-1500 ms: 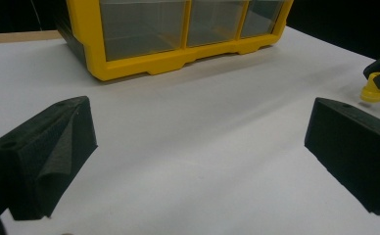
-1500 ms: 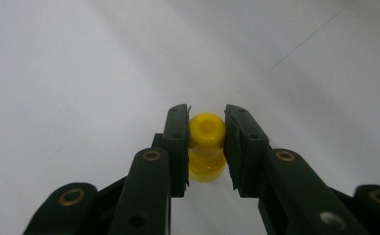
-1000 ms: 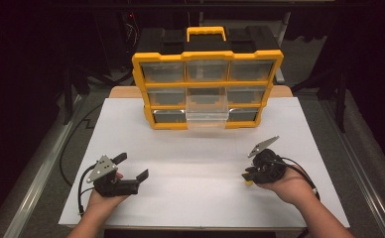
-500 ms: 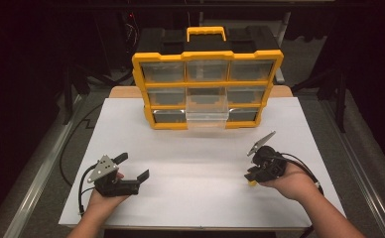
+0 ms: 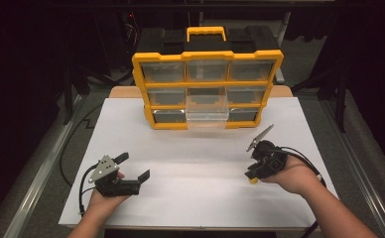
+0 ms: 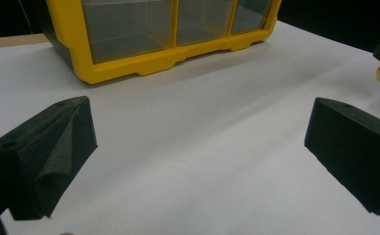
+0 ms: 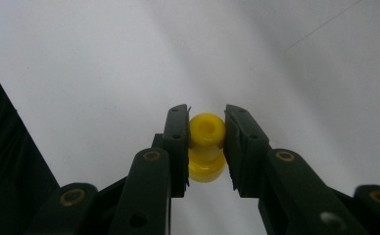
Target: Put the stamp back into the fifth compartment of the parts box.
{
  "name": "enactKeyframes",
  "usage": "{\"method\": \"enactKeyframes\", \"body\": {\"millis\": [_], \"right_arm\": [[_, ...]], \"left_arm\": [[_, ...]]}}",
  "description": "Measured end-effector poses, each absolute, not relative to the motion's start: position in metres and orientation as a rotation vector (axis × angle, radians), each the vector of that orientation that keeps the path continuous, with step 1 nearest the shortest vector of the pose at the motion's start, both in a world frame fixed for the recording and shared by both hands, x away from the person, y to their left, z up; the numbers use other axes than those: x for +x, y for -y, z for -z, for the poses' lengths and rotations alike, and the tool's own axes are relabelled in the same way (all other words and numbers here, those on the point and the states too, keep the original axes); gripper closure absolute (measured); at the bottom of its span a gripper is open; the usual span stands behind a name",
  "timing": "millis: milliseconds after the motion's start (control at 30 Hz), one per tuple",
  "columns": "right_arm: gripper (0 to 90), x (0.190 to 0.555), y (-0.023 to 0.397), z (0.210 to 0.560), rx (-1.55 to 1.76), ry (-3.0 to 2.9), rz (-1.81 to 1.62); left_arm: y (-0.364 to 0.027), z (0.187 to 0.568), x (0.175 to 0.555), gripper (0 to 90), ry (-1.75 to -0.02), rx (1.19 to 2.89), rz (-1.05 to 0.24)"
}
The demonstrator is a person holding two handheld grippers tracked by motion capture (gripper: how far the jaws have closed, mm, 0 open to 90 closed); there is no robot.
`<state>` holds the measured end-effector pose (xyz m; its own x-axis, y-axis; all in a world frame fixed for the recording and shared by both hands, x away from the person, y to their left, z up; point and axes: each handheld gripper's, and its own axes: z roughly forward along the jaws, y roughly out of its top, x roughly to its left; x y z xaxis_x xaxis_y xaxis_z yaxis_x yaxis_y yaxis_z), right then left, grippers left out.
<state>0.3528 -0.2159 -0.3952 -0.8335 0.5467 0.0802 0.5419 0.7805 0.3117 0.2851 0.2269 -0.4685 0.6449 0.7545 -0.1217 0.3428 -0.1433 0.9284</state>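
- My right gripper (image 7: 205,147) pinches the yellow peg (image 7: 206,147) low over the white table (image 5: 195,193).
- My left gripper (image 5: 133,168) rests spread, empty.
- Carrying step; next, I judge, delivery into the open drawer (image 5: 207,118) of the yellow cabinet (image 5: 208,57).

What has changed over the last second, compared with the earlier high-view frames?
Little has changed. The right gripper has shifted slightly toward the near edge of the table, tilting a bit, and stays shut on the small yellow piece. The left gripper is open, in the same spot. The yellow organizer and its pulled-out clear drawer are unchanged.
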Motion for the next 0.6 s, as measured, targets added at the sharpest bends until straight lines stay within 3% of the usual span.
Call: {"method": "enactKeyframes", "body": {"millis": [600], "right_arm": [[73.2, 0.364, 0.202, 0.355, 0.856, -3.003, -0.529]], "left_arm": [[-0.227, 0.468, 0.284, 0.1, -0.881, 1.752, -0.462]]}}
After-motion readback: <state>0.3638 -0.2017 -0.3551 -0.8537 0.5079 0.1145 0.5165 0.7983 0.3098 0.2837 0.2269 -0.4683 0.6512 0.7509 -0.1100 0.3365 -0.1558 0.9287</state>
